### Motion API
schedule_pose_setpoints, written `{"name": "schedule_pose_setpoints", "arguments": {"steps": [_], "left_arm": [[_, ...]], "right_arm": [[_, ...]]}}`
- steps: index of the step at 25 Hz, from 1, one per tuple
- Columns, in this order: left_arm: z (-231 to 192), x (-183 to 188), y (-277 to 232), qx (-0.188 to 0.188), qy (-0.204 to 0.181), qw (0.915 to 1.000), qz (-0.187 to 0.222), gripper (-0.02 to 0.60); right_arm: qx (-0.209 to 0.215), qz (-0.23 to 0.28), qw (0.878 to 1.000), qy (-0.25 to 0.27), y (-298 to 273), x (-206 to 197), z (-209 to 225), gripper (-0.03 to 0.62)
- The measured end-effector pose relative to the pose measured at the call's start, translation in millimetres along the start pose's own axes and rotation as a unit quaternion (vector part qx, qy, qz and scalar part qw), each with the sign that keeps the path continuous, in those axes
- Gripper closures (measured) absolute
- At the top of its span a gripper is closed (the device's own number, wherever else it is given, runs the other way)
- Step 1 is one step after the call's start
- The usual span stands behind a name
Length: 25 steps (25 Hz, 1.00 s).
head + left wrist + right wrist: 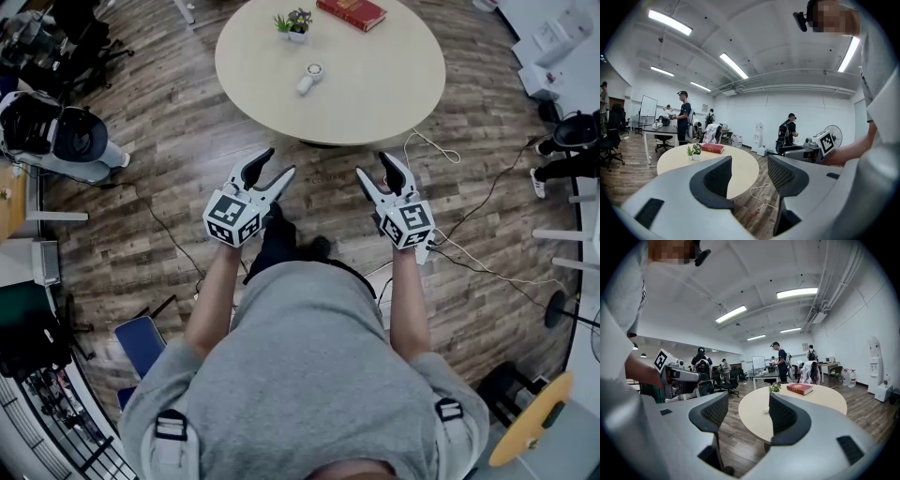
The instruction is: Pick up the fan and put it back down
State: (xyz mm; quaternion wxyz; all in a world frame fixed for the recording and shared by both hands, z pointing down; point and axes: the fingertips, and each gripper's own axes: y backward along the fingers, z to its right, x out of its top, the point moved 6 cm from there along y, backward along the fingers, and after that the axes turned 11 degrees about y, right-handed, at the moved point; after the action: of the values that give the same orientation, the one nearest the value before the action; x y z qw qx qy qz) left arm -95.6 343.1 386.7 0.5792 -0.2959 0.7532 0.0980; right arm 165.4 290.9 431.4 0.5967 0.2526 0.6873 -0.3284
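Observation:
A small white hand-held fan [312, 77] lies on the round beige table [375, 94], near the table's middle. Both grippers hang over the wooden floor short of the table's near edge, well apart from the fan. My left gripper [281, 161] is open with nothing between its jaws, and the left gripper view [750, 164] shows only table and floor through the gap. My right gripper [371, 165] is also open and empty; the right gripper view [747, 401] shows the fan [766, 410] as a small white spot beside the right jaw.
A potted plant [293, 25] and a red book [352, 11] sit at the table's far side. White and black cables [450, 246] trail over the floor at right. Chairs and gear [56, 131] stand at left, desks at right. Several people stand in the background [684, 122].

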Motion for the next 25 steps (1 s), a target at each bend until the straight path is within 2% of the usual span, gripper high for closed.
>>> {"name": "schedule_pose_setpoints", "arguments": {"steps": [7,25], "left_arm": [[2,-3,-3,0.002,0.002,1.0,-0.004,0.311],[-13,-4,-19,0.027,0.021,0.9993,0.013,0.311]], "right_arm": [[0.002,-0.004,1.0,0.0,1,-1,2,0.275],[0.017,-0.012,1.0,-0.004,-14,-9,28,0.283]]}}
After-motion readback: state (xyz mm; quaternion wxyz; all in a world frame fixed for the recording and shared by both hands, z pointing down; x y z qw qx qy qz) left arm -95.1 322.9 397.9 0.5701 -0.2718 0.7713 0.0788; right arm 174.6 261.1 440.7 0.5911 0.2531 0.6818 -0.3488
